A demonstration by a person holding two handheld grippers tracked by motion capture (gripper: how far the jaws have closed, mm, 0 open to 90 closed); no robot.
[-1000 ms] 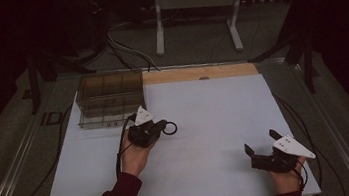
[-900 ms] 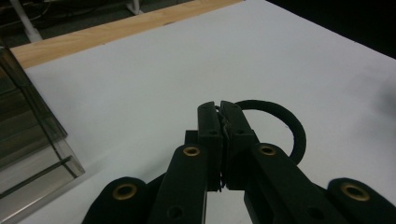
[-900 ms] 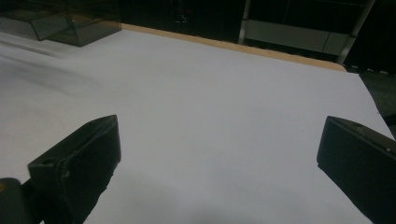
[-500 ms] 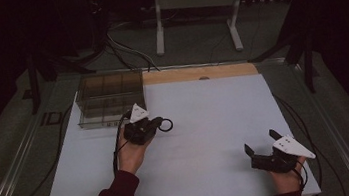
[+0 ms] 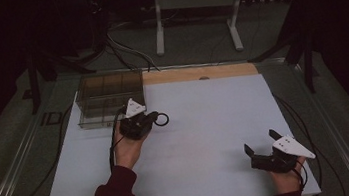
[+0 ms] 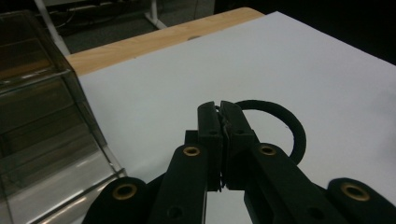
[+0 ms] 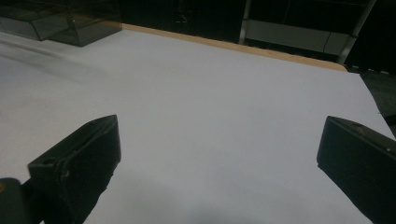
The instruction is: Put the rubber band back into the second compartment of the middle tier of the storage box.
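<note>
A black ring point(image 5: 161, 119) hangs from the tips of my left gripper point(image 5: 154, 118), just in front of the clear box point(image 5: 107, 98). In the left gripper view the jaws point(image 6: 220, 112) are pressed together on the ring point(image 6: 292, 130), whose loop curves out to their right above the white mat. My right gripper point(image 5: 260, 141) rests near the mat's front right corner, jaws wide apart. Its own view shows nothing between the jaws of the right gripper point(image 7: 219, 126) but bare mat.
A white mat point(image 5: 206, 124) covers the table, with a wooden strip point(image 5: 199, 73) along its far edge. The clear box has inner dividers and sits at the mat's far left corner. Cables point(image 5: 54, 158) trail off the left side. A metal stand point(image 5: 194, 10) is behind the table.
My left gripper, with the ring in it, has drifted slightly away from me and leftward, closer to the clear box. The right gripper has stayed put.
</note>
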